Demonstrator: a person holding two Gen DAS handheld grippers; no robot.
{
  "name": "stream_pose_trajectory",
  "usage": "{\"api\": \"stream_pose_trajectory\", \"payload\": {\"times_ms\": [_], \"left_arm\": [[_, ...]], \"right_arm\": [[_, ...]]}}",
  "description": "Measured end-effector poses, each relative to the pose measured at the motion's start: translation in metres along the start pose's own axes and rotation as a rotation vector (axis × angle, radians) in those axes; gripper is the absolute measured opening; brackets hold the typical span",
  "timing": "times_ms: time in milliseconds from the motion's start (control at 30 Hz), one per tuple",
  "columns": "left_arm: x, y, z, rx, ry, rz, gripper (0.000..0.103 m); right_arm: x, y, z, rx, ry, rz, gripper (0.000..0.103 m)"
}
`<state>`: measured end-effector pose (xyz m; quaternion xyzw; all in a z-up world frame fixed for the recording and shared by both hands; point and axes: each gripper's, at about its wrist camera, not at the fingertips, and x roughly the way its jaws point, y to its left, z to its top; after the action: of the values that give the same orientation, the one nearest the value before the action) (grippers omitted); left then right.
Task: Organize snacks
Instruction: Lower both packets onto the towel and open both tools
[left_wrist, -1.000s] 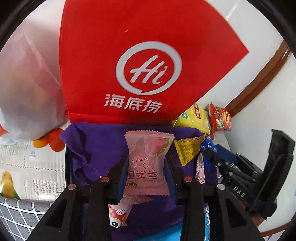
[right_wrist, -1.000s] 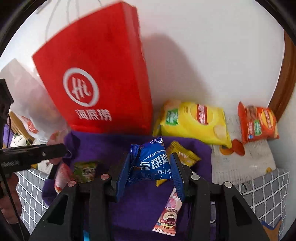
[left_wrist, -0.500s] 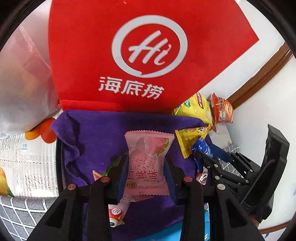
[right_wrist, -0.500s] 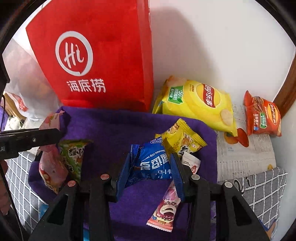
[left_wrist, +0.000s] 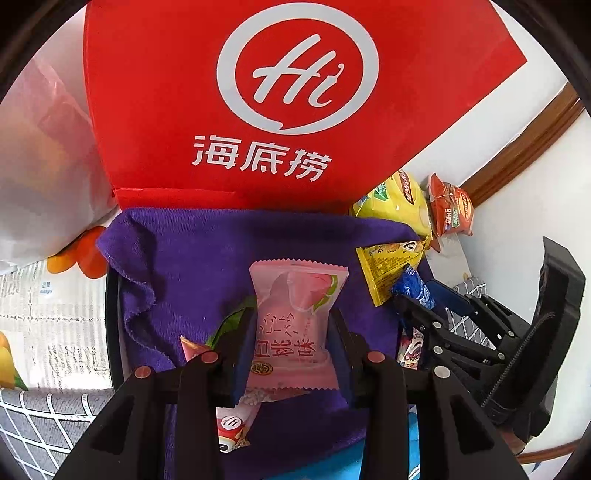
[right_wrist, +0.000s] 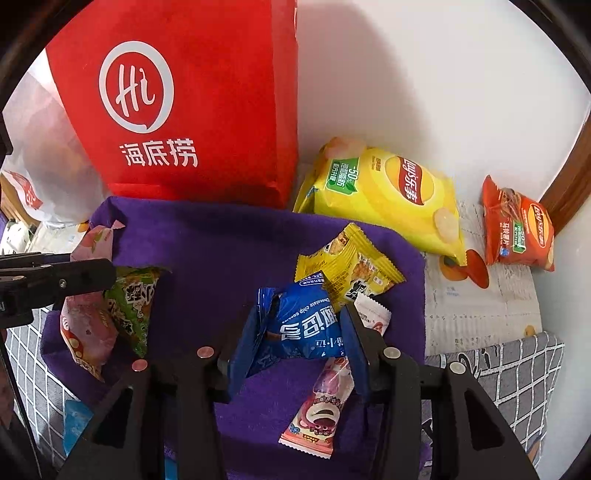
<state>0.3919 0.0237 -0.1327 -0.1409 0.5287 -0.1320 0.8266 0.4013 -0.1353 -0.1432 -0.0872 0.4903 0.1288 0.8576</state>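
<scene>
Left gripper (left_wrist: 291, 343) clamped on pink peach packet (left_wrist: 295, 325), long axis running away from the camera, top seam far, over the purple cloth (left_wrist: 207, 258). Right gripper (right_wrist: 303, 332): jaws have just been opening, blue cookie packet (right_wrist: 303, 325) between them, pads at its sides, long axis across the jaws, print upside down. Below it a pink bear-print stick (right_wrist: 321, 406) lies on the cloth. Just beyond the blue one, touching: yellow packet (right_wrist: 347, 269), white packet (right_wrist: 373, 314). Left side: green packet (right_wrist: 133, 302). Farther: red bag (right_wrist: 184, 110) upright at the cloth's back edge, yellow chip bag (right_wrist: 388, 199), orange chip bag (right_wrist: 521, 225) near the wall.
</scene>
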Motion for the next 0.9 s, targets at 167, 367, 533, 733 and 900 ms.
{"api": "stream_pose_trajectory", "payload": {"times_ms": [167, 367, 533, 733, 900], "left_arm": [[0.0, 0.0, 0.0, 0.002, 0.003, 0.003, 0.037], [0.001, -0.001, -0.001, 0.004, 0.007, 0.001, 0.037], [0.001, -0.001, -0.002, 0.002, 0.006, 0.002, 0.037], [0.002, 0.001, -0.002, -0.006, 0.011, 0.009, 0.037], [0.007, 0.005, -0.001, -0.025, 0.034, 0.008, 0.047]], "right_arm": [[-0.005, 0.002, 0.001, -0.001, -0.013, 0.013, 0.051], [-0.015, 0.004, 0.002, -0.006, -0.043, 0.017, 0.056], [-0.02, 0.005, 0.002, -0.009, -0.062, 0.02, 0.056], [-0.025, 0.004, 0.002, -0.01, -0.076, 0.018, 0.056], [-0.028, 0.002, 0.003, -0.006, -0.086, 0.018, 0.056]]}}
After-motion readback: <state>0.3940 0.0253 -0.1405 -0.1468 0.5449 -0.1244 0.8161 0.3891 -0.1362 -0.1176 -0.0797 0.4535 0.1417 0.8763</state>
